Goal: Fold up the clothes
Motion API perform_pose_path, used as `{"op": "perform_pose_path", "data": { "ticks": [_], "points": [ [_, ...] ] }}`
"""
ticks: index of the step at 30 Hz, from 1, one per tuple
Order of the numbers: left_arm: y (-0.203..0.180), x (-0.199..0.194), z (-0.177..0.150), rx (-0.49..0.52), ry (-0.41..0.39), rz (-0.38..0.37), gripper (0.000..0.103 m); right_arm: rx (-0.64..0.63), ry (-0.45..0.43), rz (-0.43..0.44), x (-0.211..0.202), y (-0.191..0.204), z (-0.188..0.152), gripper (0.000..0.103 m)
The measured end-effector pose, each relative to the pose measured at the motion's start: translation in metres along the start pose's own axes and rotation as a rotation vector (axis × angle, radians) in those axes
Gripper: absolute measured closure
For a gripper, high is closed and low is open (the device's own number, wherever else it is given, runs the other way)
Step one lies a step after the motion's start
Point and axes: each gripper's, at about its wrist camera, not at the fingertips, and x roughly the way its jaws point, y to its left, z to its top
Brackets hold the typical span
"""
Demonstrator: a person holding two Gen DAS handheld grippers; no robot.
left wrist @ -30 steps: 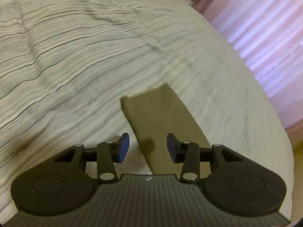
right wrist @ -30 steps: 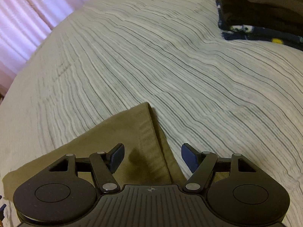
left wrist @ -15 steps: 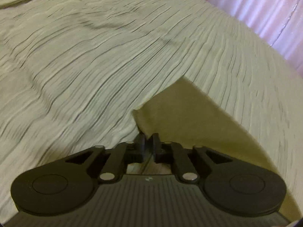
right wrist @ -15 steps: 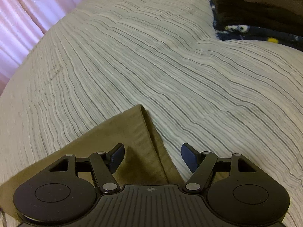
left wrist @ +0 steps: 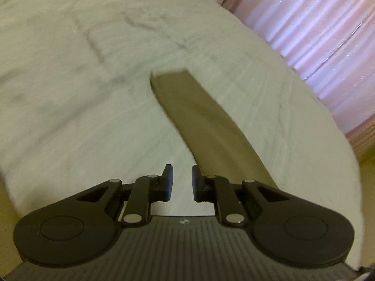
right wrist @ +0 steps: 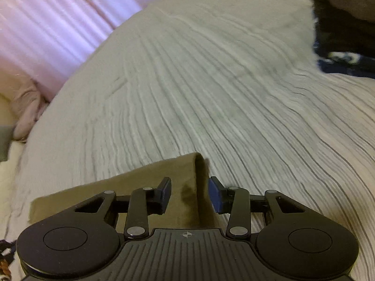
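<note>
The cloth [right wrist: 140, 182] is soft and thin, and the worry is that a pinch on it takes only the top layer. The right gripper [right wrist: 189, 192] straddles the raised fold at its near corner, and if the pads meet on one ply alone the lower layer will probably slide out when the corner is lifted, so the fold opens instead of carrying over. A second risk is the cover: the bed [right wrist: 234, 93] is ribbed and loose, and jaws that dip too low could catch it along with the cloth and drag it up. The third is unevenness, since only one end looks ready to be gripped, and a one-sided pull would likely skew the strip or bunch it. The cloth is a plain olive-brown piece, already doubled into a long narrow band lying flat on the bed; in the left view it [left wrist: 199, 117] runs from beside the tool up toward the middle of the cover, its far end cut square, though the view is blurred. The right jaws have just been closing and stand half apart with the fold between them, the pads not yet pressing on it. The left gripper [left wrist: 180, 180] has just been closing too — its jaws stand narrow, with only the bed showing in the gap and the cloth off to one side, passing behind one finger. Pink curtains [left wrist: 316, 35] hang past the bed's edge, and a dark pile [right wrist: 339, 4] sits at the far corner, well apart.
</note>
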Motion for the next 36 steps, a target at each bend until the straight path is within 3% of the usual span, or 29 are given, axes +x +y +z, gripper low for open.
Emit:
{"op": "perform_pose_path", "data": {
  "ticks": [7, 8, 10, 12, 16, 17, 21, 22, 23, 25, 28, 31, 36],
  "points": [
    [-0.008, -0.024, -0.065, -0.078, 0.085, -0.006, 0.091, 0.02, 0.076, 0.166, 0.022, -0.025, 0.011, 0.063],
    [-0.01, -0.025, -0.073, -0.081, 0.095, -0.004, 0.091, 0.018, 0.081, 0.188, 0.025, -0.027, 0.012, 0.069],
    [-0.014, -0.026, -0.083, -0.086, 0.107, -0.001, 0.091, 0.018, 0.088, 0.22, 0.032, -0.029, 0.015, 0.099],
    [-0.019, -0.028, -0.088, -0.077, 0.105, -0.007, 0.091, 0.01, 0.08, 0.251, 0.035, -0.031, 0.017, 0.102],
    [-0.031, -0.032, -0.097, -0.048, 0.099, -0.016, 0.091, -0.028, -0.01, 0.206, 0.035, -0.033, 0.023, 0.102],
    [-0.033, -0.031, -0.099, -0.047, 0.106, -0.015, 0.091, -0.034, -0.021, 0.188, 0.037, -0.035, 0.025, 0.102],
    [-0.041, -0.03, -0.11, -0.043, 0.13, -0.014, 0.091, 0.001, 0.088, 0.151, 0.057, -0.04, 0.018, 0.101],
    [-0.043, -0.03, -0.113, -0.039, 0.134, -0.017, 0.091, 0.03, 0.082, 0.162, 0.052, -0.043, 0.017, 0.091],
    [-0.045, -0.03, -0.116, -0.036, 0.138, -0.02, 0.091, 0.059, 0.07, 0.171, 0.045, -0.046, 0.017, 0.071],
    [-0.048, -0.03, -0.119, -0.032, 0.145, -0.021, 0.091, 0.089, 0.036, 0.174, 0.025, -0.051, 0.015, 0.047],
    [-0.05, -0.028, -0.123, -0.034, 0.158, -0.031, 0.091, 0.066, 0.047, 0.241, -0.008, -0.048, 0.0, 0.048],
    [-0.051, -0.026, -0.127, -0.034, 0.17, -0.036, 0.091, -0.007, 0.14, 0.3, -0.025, -0.038, -0.022, 0.062],
    [-0.051, -0.027, -0.133, -0.028, 0.192, -0.039, 0.091, -0.045, 0.207, 0.273, -0.015, -0.041, -0.041, 0.062]
  ]
}}
